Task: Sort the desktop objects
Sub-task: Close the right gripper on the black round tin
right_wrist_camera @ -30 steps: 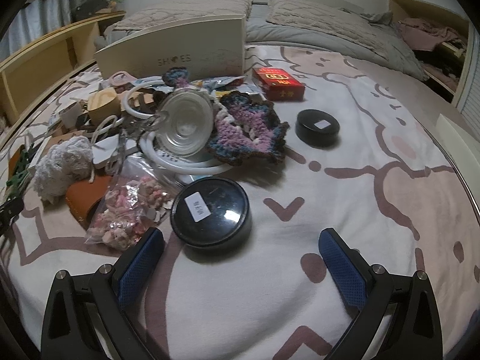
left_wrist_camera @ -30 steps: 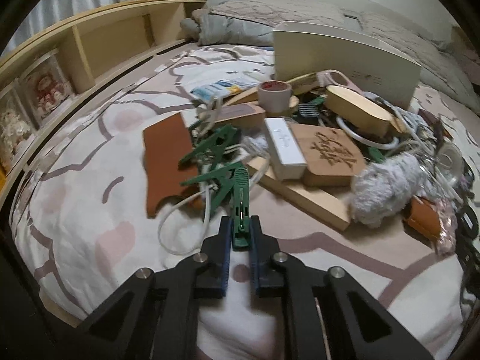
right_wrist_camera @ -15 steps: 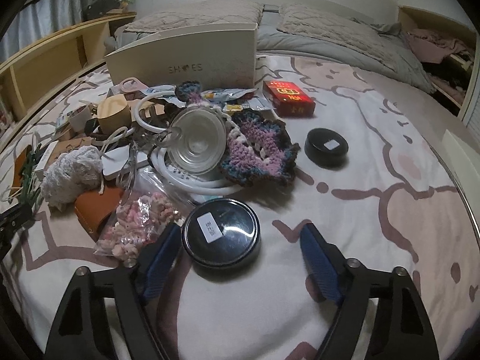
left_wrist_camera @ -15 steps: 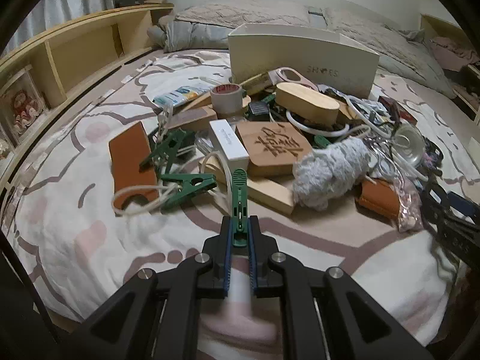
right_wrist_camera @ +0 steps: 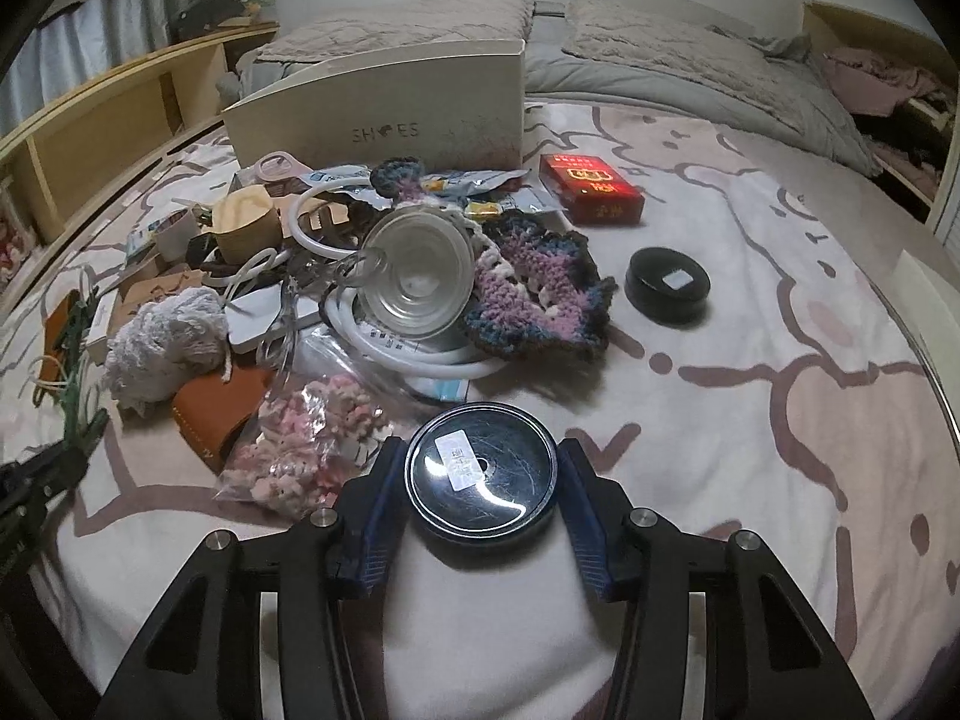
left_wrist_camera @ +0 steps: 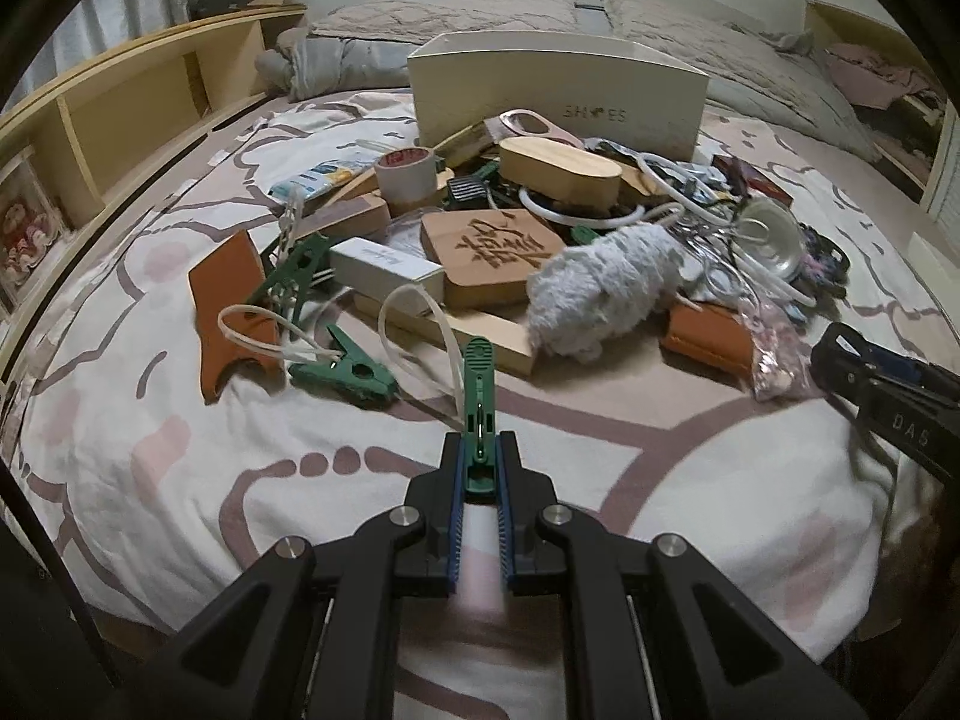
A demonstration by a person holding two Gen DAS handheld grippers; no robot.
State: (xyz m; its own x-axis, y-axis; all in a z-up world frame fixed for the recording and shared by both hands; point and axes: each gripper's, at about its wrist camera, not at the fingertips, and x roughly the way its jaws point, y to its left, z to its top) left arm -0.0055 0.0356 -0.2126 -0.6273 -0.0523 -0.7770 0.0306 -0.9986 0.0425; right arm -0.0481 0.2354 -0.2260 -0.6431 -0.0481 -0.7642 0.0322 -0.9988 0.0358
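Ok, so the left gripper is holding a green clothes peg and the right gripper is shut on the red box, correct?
Not quite. The right gripper is shut on the round black tin, not the red box, which lies untouched farther back near the shoe box; the right wrist view shows this. The left gripper does hold the green clothes peg.

wooden shelving [left_wrist_camera: 120, 120] flanks the bed, grey pillows [right_wrist_camera: 690, 60] and curtain [right_wrist_camera: 78, 42] behind.

A patterned bedspread [right_wrist_camera: 750, 420] carries a clutter pile, shoebox [right_wrist_camera: 384, 114] and black tin [right_wrist_camera: 667, 285].
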